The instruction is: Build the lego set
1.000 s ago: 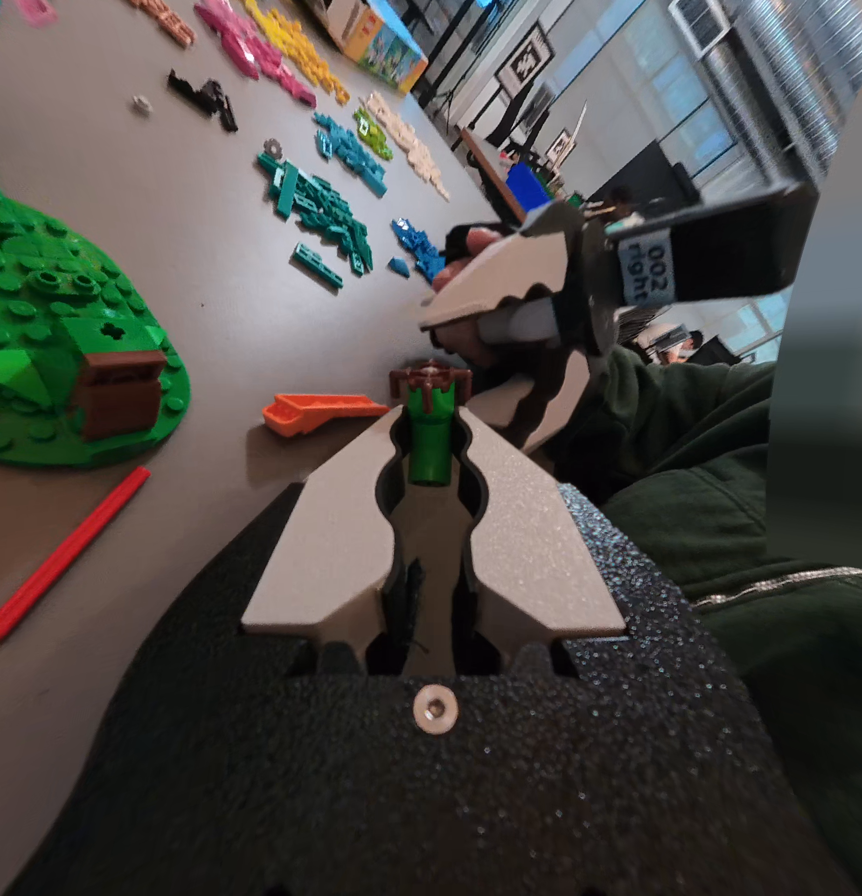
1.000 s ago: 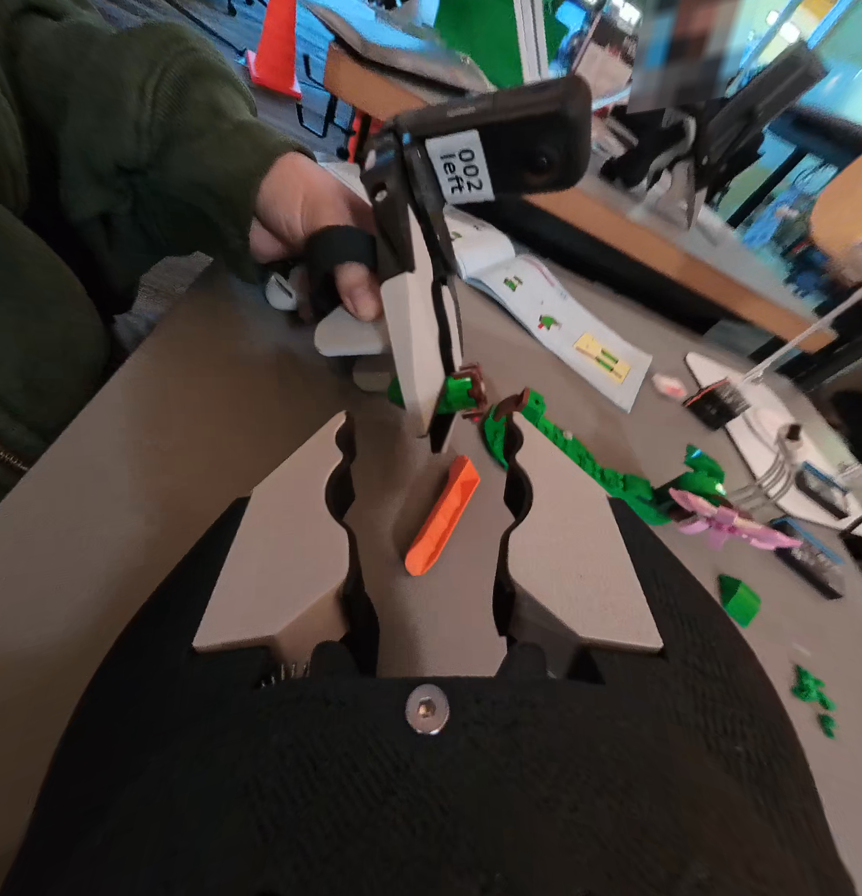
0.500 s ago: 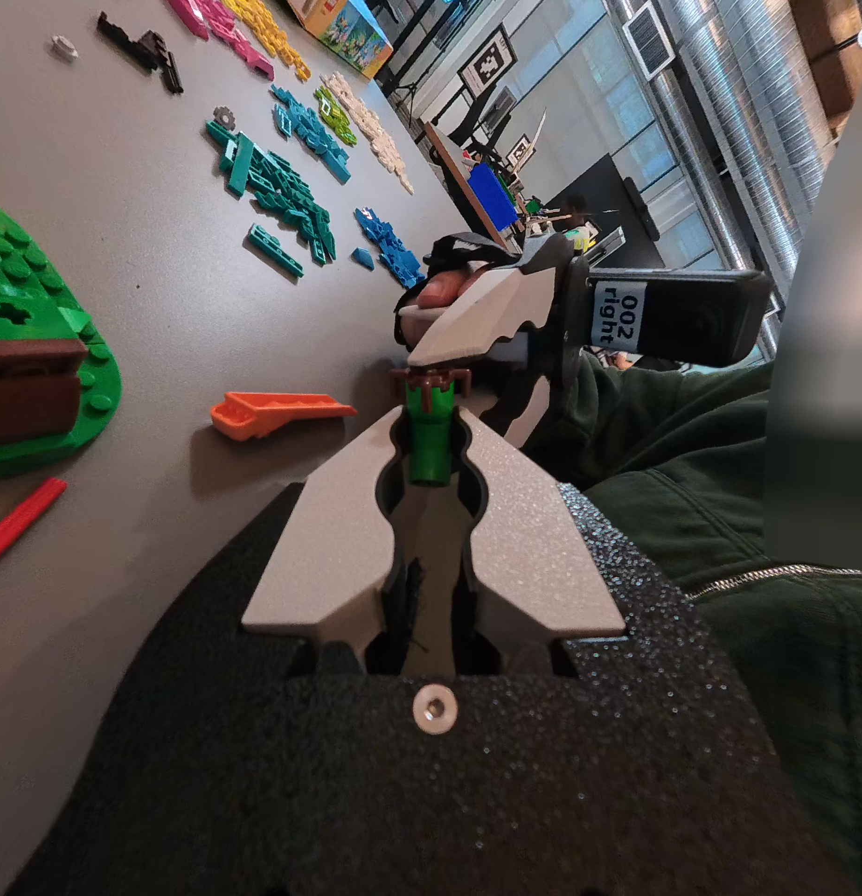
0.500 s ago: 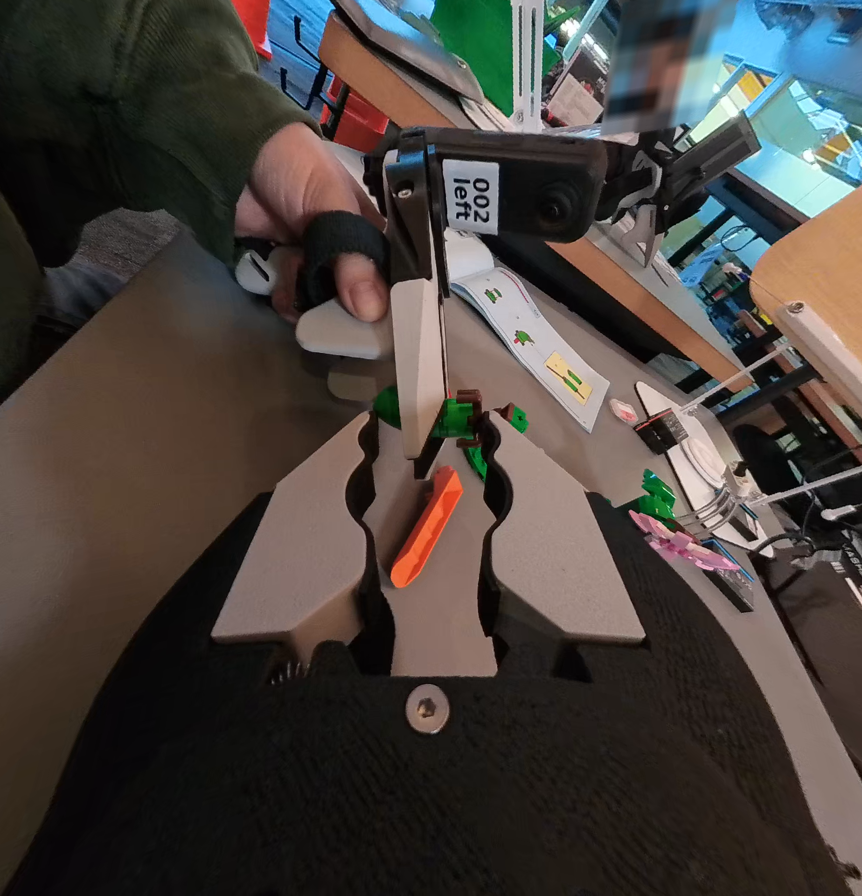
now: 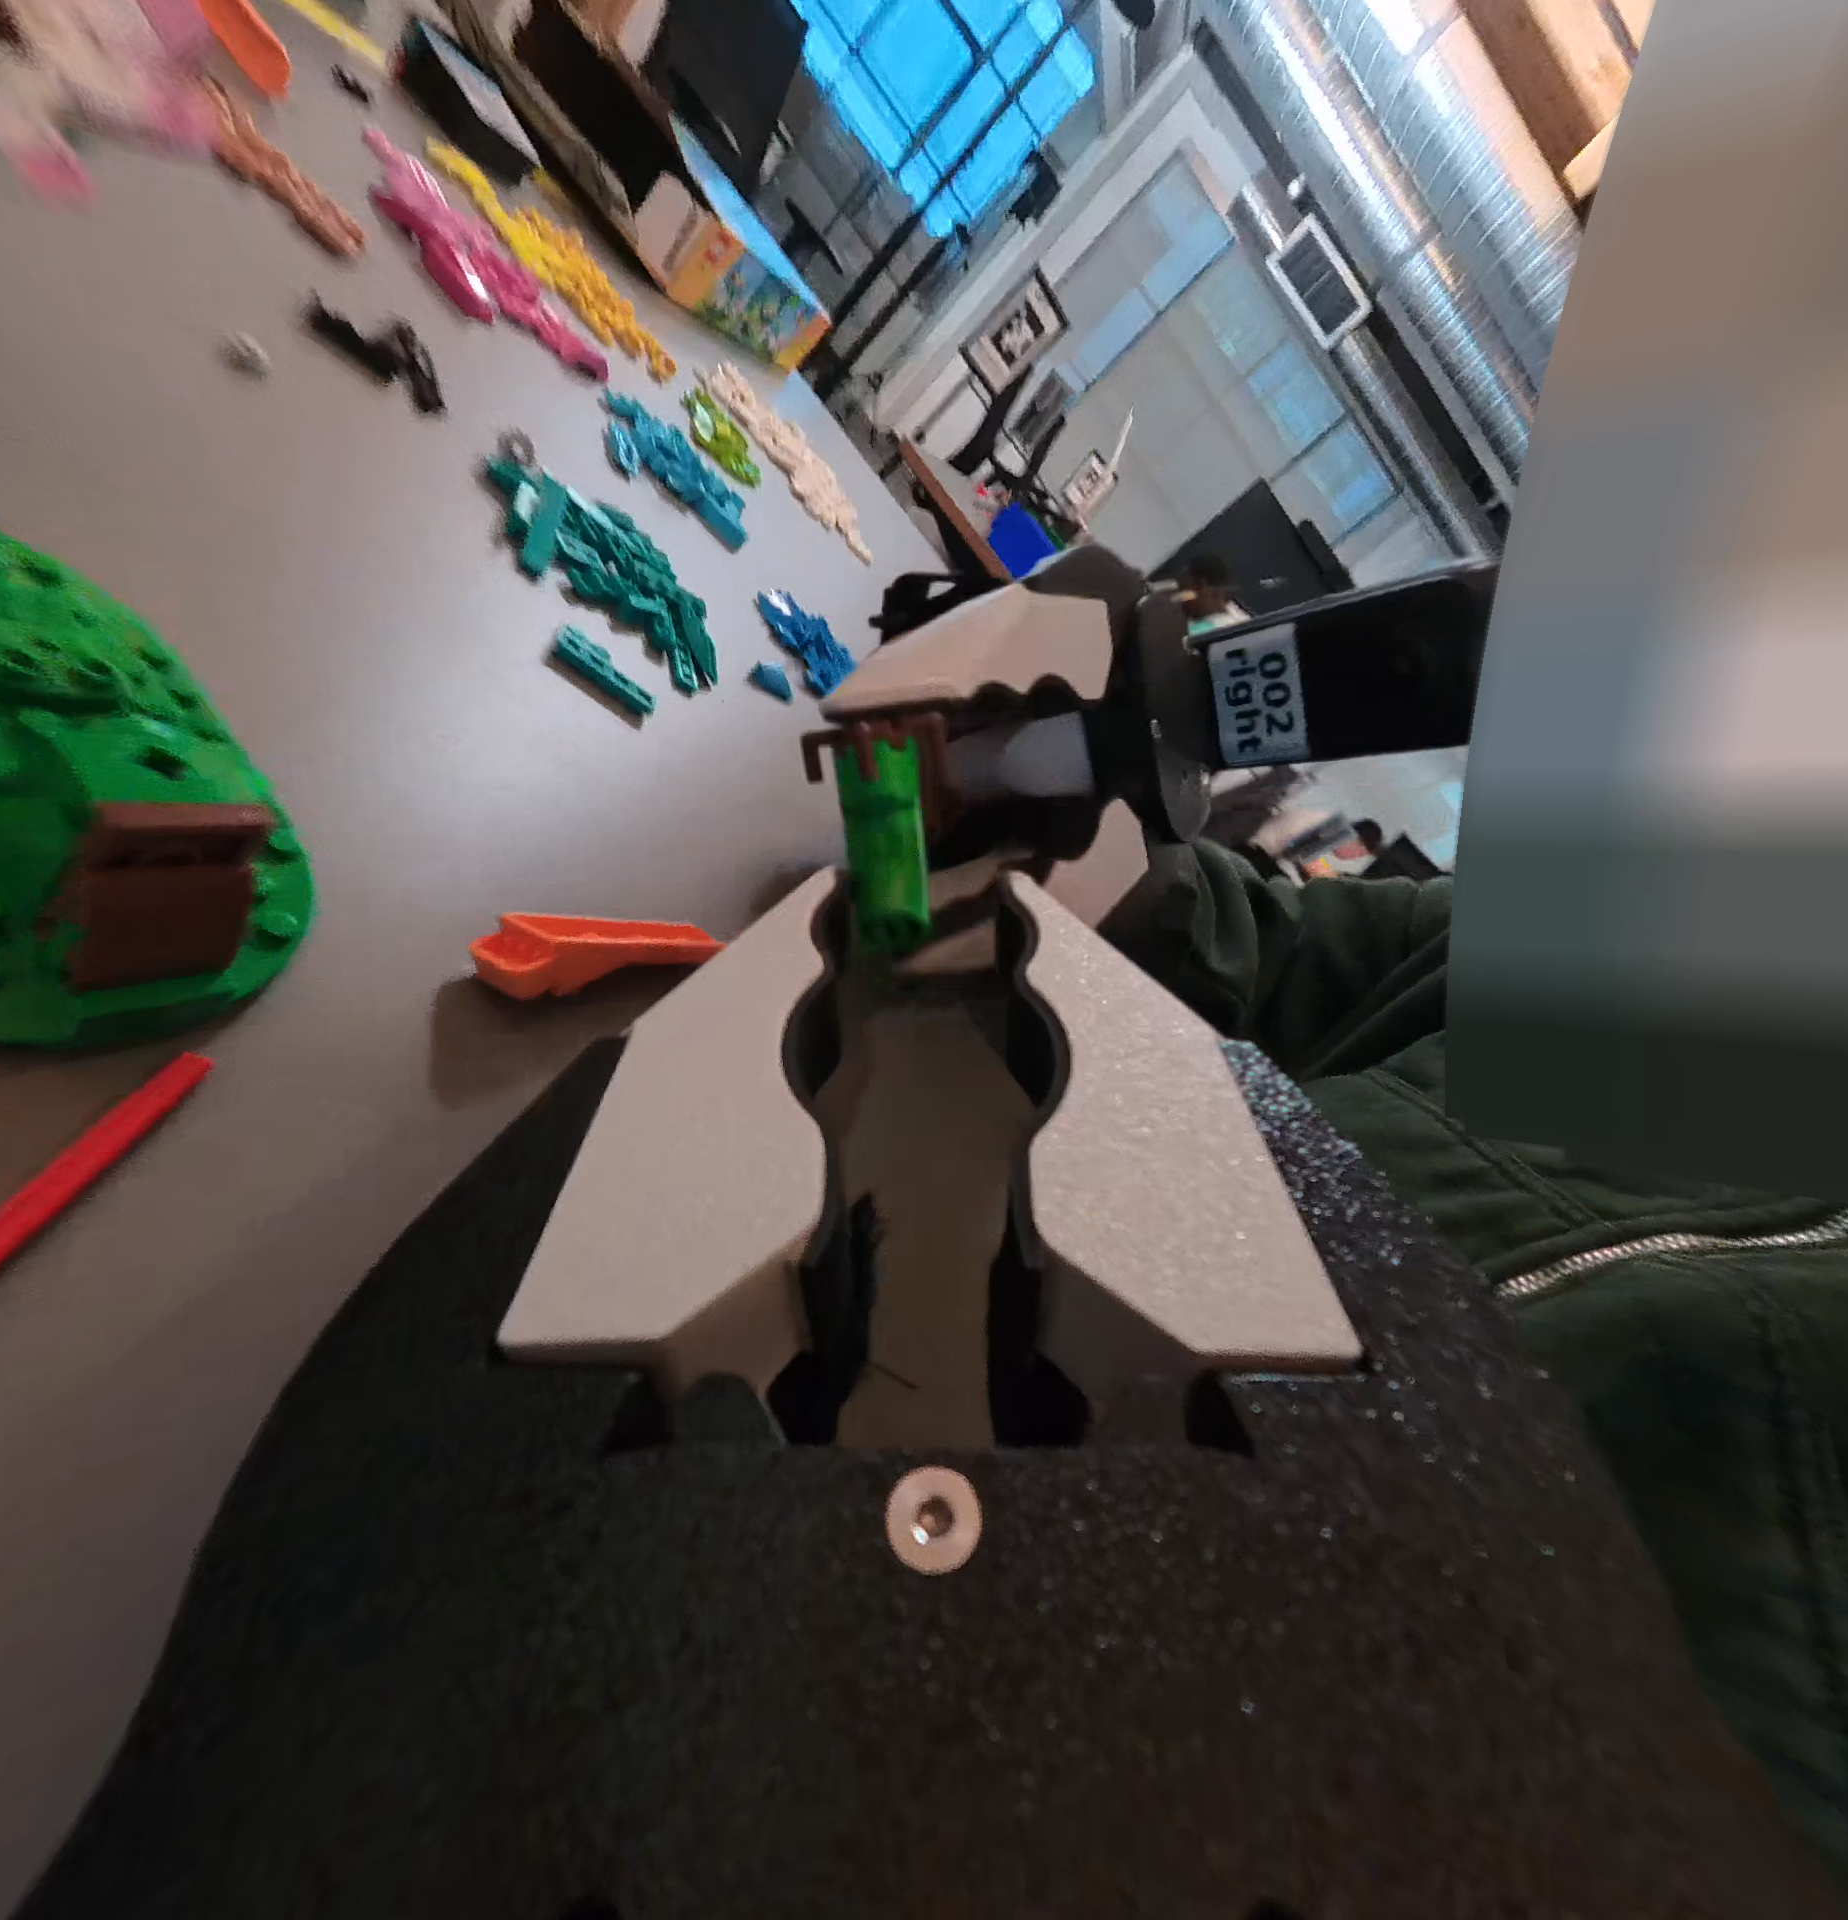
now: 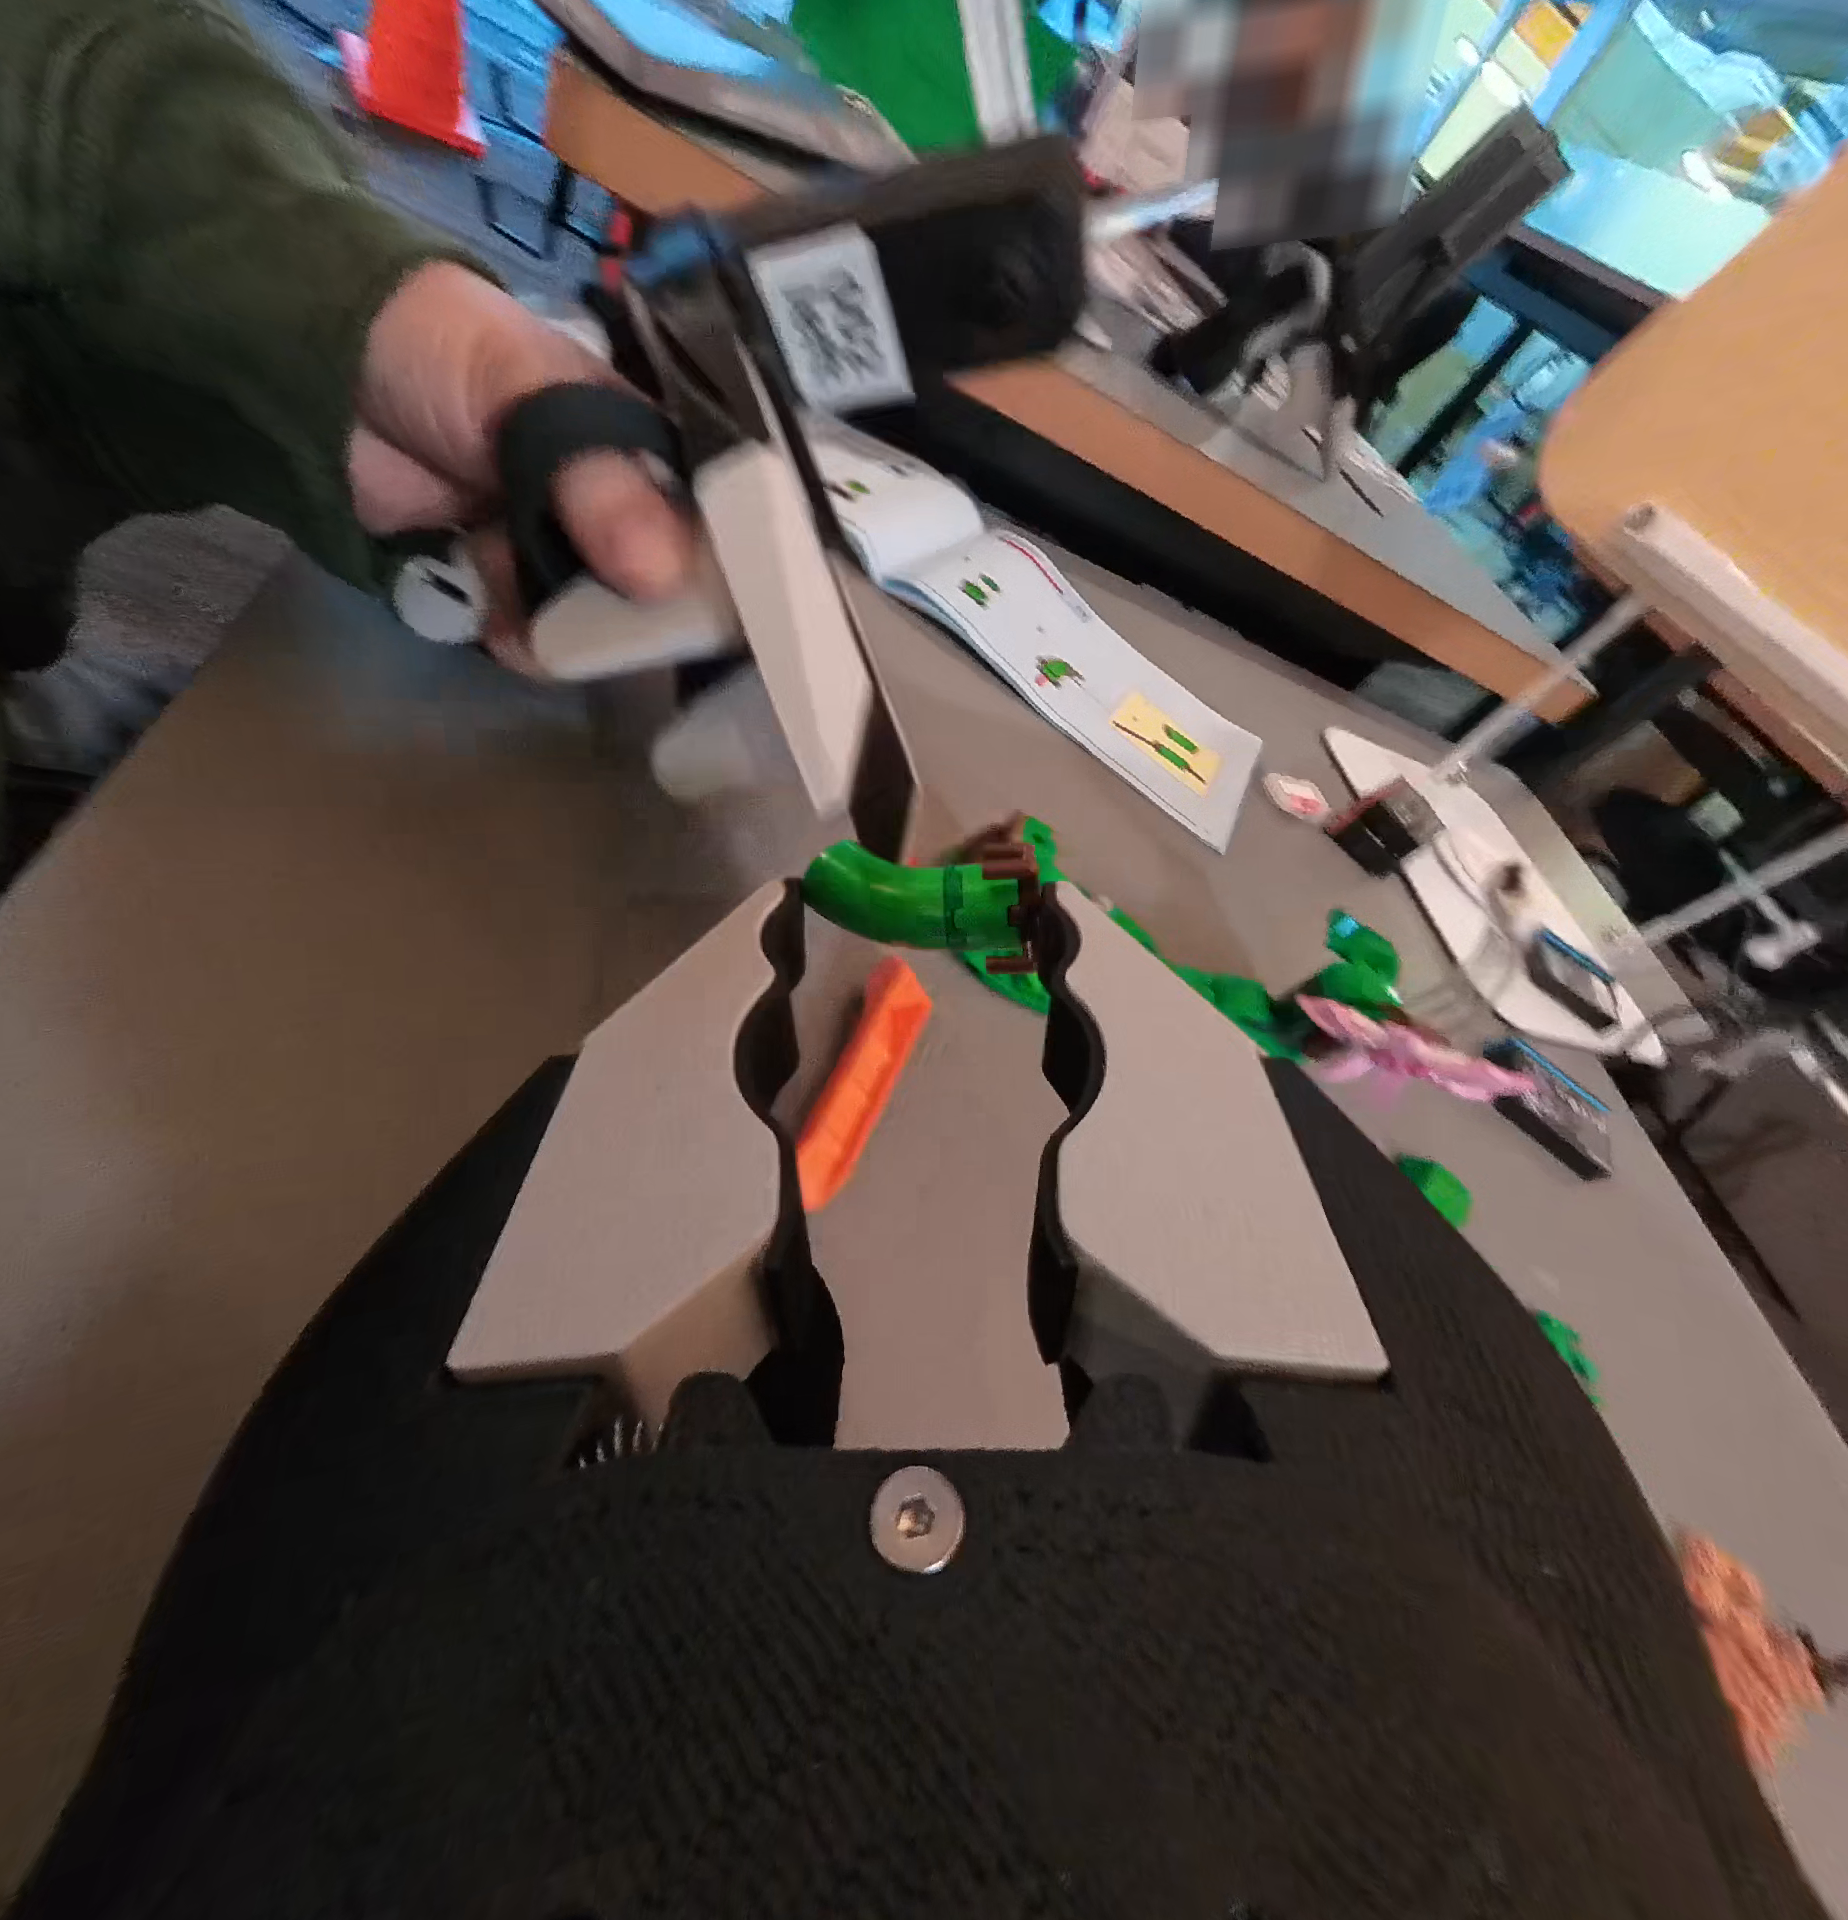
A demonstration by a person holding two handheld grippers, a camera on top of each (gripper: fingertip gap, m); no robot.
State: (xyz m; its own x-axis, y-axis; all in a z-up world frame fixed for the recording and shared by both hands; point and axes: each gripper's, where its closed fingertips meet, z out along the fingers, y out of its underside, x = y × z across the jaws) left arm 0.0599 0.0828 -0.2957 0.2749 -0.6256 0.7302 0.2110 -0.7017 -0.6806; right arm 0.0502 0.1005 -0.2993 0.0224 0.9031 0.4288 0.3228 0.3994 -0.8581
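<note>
Green stem piece (image 5: 880,854) hangs in air just ahead of the spread left tongs (image 5: 920,904), long axis along their reach, brown-collared far end pinched in the right tongs (image 6: 925,902), orange piece (image 5: 587,951) on bench beside

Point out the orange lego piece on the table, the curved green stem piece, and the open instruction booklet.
Orange wedge-shaped lego piece (image 5: 587,951): left wrist view, middle of its body.
Curved green lego stem piece (image 6: 878,894): right wrist view, on the bend.
Open white paper instruction booklet (image 6: 1065,675): right wrist view, on the right-hand page.
</note>
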